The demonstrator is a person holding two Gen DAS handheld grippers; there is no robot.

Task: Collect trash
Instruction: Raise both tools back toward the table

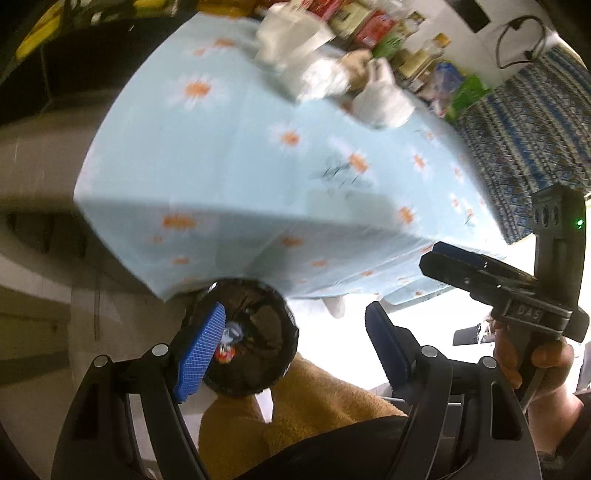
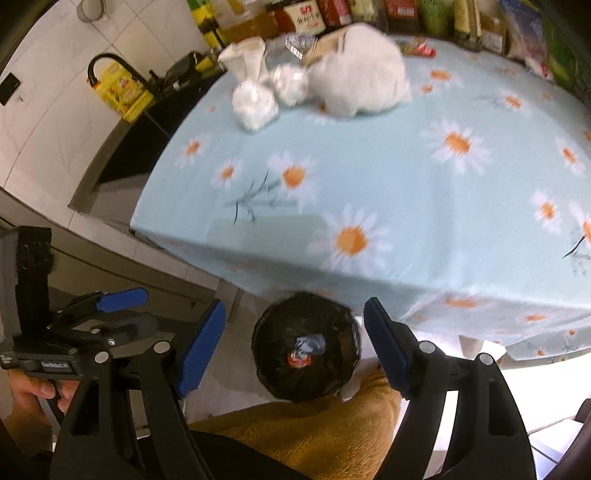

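A round bin lined with a black bag (image 2: 306,349) stands on the floor below the table's near edge, with a crumpled wrapper (image 2: 304,350) inside; it also shows in the left wrist view (image 1: 255,332). My left gripper (image 1: 295,343) is open and empty above the bin. My right gripper (image 2: 295,339) is open and empty, straddling the bin from above. White crumpled tissues and plastic bags (image 2: 347,74) lie at the table's far side, also seen in the left wrist view (image 1: 332,74).
The table wears a light blue daisy cloth (image 2: 369,177). Food packets and bottles (image 2: 369,11) line its far edge. A sink with a black tap (image 2: 122,74) is at left. A mustard cloth (image 2: 314,435) lies below the grippers.
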